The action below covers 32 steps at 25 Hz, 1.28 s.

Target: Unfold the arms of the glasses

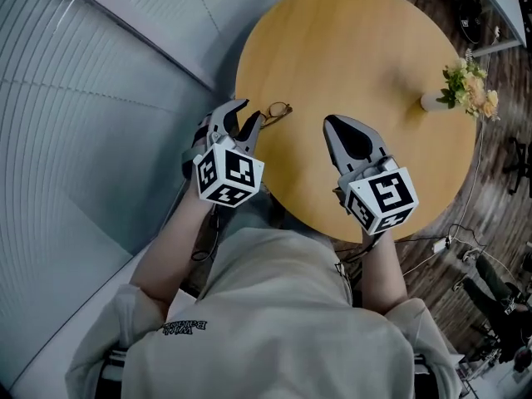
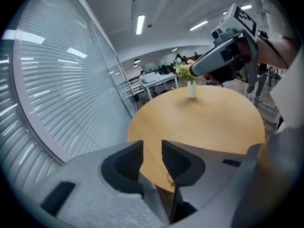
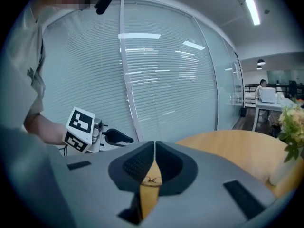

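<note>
Shirt [image 1: 283,306]; glasses [image 1: 278,109] on round wooden table [image 1: 374,48] beside glass wall [image 1: 83,98].

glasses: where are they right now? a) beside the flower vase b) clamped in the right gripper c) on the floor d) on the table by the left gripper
d: the glasses lie on the table just ahead of the left gripper, whose jaws are open and off them.

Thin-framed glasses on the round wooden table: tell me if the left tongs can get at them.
Probably yes: the left tongs stand open just beside the thin-framed glasses, nothing but bare round wooden table between.
</note>
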{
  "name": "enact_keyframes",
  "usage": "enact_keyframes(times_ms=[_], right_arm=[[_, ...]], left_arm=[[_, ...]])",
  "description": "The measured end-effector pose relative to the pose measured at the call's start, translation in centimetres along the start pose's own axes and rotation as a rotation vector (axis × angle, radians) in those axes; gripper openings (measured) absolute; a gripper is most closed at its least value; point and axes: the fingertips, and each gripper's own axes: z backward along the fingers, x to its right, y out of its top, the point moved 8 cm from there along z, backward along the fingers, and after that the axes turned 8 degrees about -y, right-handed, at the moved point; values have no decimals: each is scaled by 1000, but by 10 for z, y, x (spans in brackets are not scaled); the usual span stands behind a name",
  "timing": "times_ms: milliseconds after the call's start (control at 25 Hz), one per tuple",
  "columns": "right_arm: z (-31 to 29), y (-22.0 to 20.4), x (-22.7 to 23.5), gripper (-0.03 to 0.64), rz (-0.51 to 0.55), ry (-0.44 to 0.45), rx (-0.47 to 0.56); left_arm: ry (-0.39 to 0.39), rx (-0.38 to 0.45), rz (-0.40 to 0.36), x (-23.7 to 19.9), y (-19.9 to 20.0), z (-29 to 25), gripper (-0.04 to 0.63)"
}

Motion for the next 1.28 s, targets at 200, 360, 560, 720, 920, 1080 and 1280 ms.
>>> enact_keyframes(times_ms=[200,360,560,720,920,1080,1280], right_arm=[[-17,-13,7,33,36,-14,-56],[-27,-25,13,33,27,-3,-83],[-36,-40,19,34,11,1,-111],[-40,-50,18,34,3,13,-134],[-43,-68,21,33,-6,32,-168],[-49,-81,28,33,-15,30,-187],[-50,-93,32,32,-20,28,-199]], left_arm=[[-45,-88,-29,2,-18,-25,147],[-85,-136,-20,9,-28,-45,152],[-112,-185,-42,17,-41,-71,156],[-121,-227,-22,19,-53,-87,156],[-159,-285,-27,33,-69,-113,156],[-185,-322,-27,35,-81,-130,156],[-210,-343,-42,44,-87,-148,156]])
